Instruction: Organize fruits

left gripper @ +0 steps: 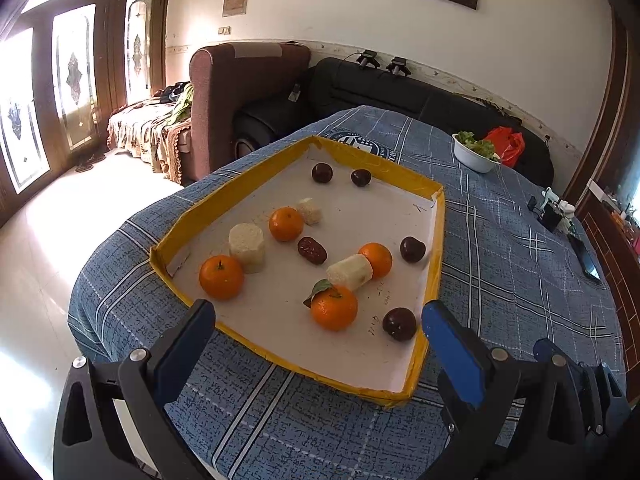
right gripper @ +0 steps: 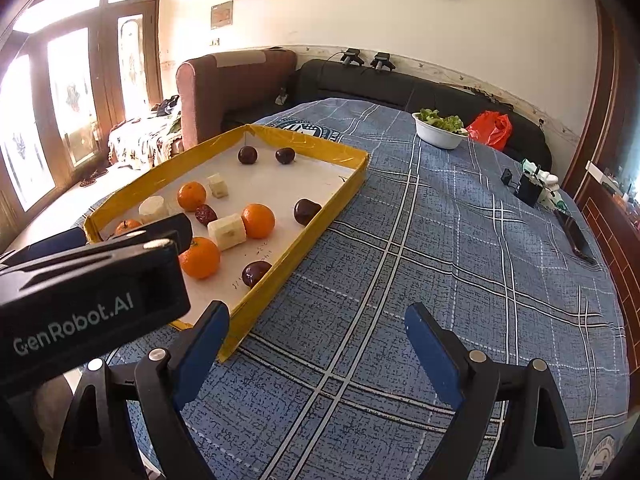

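- Left tool (left gripper: 318, 318) hangs released over the near edge of the tray (left gripper: 182, 224), fingers wide, nothing between them.
- Right tool (right gripper: 316, 324) is released too, jaws wide over bare blue plaid cloth (right gripper: 440, 248) on the desk, beside the tray's right wall.
- The yellow-walled, white-floored tray holds all the fruit, scattered.
- Four oranges: one with a leaf (left gripper: 334, 307) nearest the left tool, one (left gripper: 221, 277) at the left wall, one (left gripper: 285, 223) mid-tray, one (left gripper: 376, 259) touching a banana piece (left gripper: 349, 272).
- Two more banana pieces (left gripper: 247, 247) (left gripper: 310, 211) lie near the middle orange.
- Dark plums: two at the far wall (left gripper: 322, 172) (left gripper: 361, 177), one at the right wall (left gripper: 412, 249), one near corner (left gripper: 399, 323).
- A wrinkled date (left gripper: 312, 250) lies mid-tray.
- A white bowl (right gripper: 439, 133) of greens stands well apart.
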A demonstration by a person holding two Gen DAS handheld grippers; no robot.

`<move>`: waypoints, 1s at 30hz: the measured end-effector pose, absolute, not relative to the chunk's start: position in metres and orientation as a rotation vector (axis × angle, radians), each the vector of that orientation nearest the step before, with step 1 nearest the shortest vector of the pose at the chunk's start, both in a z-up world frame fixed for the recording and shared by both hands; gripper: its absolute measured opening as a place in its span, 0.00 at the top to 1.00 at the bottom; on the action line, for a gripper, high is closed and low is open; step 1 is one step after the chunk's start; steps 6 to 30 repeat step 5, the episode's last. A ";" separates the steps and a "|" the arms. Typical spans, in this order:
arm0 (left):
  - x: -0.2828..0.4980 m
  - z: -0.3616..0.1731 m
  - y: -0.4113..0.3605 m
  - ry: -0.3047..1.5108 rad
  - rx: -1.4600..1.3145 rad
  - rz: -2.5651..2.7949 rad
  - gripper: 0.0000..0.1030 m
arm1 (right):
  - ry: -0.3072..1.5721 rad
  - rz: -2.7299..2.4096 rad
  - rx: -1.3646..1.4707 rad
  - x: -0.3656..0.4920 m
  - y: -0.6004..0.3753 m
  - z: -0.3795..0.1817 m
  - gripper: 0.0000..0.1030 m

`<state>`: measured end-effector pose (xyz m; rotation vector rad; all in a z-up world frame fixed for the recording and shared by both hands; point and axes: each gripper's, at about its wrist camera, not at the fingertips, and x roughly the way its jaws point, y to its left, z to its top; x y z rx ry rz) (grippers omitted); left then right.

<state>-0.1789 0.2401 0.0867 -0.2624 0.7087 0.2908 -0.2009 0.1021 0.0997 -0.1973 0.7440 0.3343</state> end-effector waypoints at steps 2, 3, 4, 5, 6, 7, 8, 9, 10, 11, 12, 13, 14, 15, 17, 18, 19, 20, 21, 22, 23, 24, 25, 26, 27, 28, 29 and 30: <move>-0.180 0.089 0.239 0.705 -0.258 0.281 0.00 | 0.749 0.337 -0.200 -0.200 0.103 0.100 0.10; -0.180 0.089 0.238 0.706 -0.250 0.279 0.00 | 0.752 0.336 -0.198 -0.199 0.103 0.100 0.10; -0.180 0.090 0.237 0.705 -0.240 0.283 0.00 | 0.754 0.332 -0.193 -0.199 0.102 0.100 0.10; -0.179 0.091 0.235 0.704 -0.230 0.287 0.00 | 0.757 0.326 -0.187 -0.198 0.100 0.100 0.10; -0.179 0.091 0.235 0.704 -0.230 0.287 0.00 | 0.757 0.326 -0.187 -0.198 0.100 0.100 0.10; -0.179 0.091 0.235 0.704 -0.230 0.287 0.00 | 0.757 0.326 -0.187 -0.198 0.100 0.100 0.10; -0.179 0.091 0.235 0.704 -0.230 0.287 0.00 | 0.757 0.326 -0.187 -0.198 0.100 0.100 0.10; -0.179 0.091 0.235 0.704 -0.230 0.287 0.00 | 0.757 0.326 -0.187 -0.198 0.100 0.100 0.10; -0.179 0.091 0.235 0.704 -0.230 0.287 0.00 | 0.757 0.326 -0.187 -0.198 0.100 0.100 0.10; -0.179 0.091 0.235 0.704 -0.230 0.287 0.00 | 0.757 0.326 -0.187 -0.198 0.100 0.100 0.10; -0.179 0.091 0.235 0.704 -0.230 0.287 0.00 | 0.757 0.326 -0.187 -0.198 0.100 0.100 0.10; -0.179 0.091 0.235 0.704 -0.230 0.287 0.00 | 0.757 0.326 -0.187 -0.198 0.100 0.100 0.10; -0.179 0.091 0.235 0.704 -0.230 0.287 0.00 | 0.757 0.326 -0.187 -0.198 0.100 0.100 0.10; -0.179 0.091 0.235 0.704 -0.230 0.287 0.00 | 0.757 0.326 -0.187 -0.198 0.100 0.100 0.10; -0.179 0.091 0.235 0.704 -0.230 0.287 0.00 | 0.757 0.326 -0.187 -0.198 0.100 0.100 0.10; -0.179 0.091 0.235 0.704 -0.230 0.287 0.00 | 0.757 0.326 -0.187 -0.198 0.100 0.100 0.10; -0.179 0.091 0.235 0.704 -0.230 0.287 0.00 | 0.757 0.326 -0.187 -0.198 0.100 0.100 0.10; -0.179 0.091 0.235 0.704 -0.230 0.287 0.00 | 0.757 0.326 -0.187 -0.198 0.100 0.100 0.10; -0.179 0.091 0.235 0.704 -0.230 0.287 0.00 | 0.757 0.326 -0.187 -0.198 0.100 0.100 0.10; -0.179 0.091 0.235 0.704 -0.230 0.287 0.00 | 0.757 0.326 -0.187 -0.198 0.100 0.100 0.10; -0.179 0.091 0.235 0.704 -0.230 0.287 0.00 | 0.757 0.326 -0.187 -0.198 0.100 0.100 0.10; -0.179 0.091 0.235 0.704 -0.230 0.287 0.00 | 0.757 0.326 -0.187 -0.198 0.100 0.100 0.10; -0.179 0.091 0.235 0.704 -0.230 0.287 0.00 | 0.757 0.326 -0.187 -0.198 0.100 0.100 0.10; -0.179 0.091 0.235 0.704 -0.230 0.287 0.00 | 0.757 0.326 -0.187 -0.198 0.100 0.100 0.10; -0.179 0.091 0.235 0.704 -0.230 0.287 0.00 | 0.757 0.326 -0.187 -0.198 0.100 0.100 0.10; -0.179 0.091 0.235 0.704 -0.230 0.287 0.00 | 0.757 0.326 -0.187 -0.198 0.100 0.100 0.10; -0.179 0.091 0.235 0.704 -0.230 0.287 0.00 | 0.757 0.326 -0.187 -0.198 0.100 0.100 0.10; -0.179 0.091 0.235 0.704 -0.230 0.287 0.00 | 0.757 0.326 -0.187 -0.198 0.100 0.100 0.10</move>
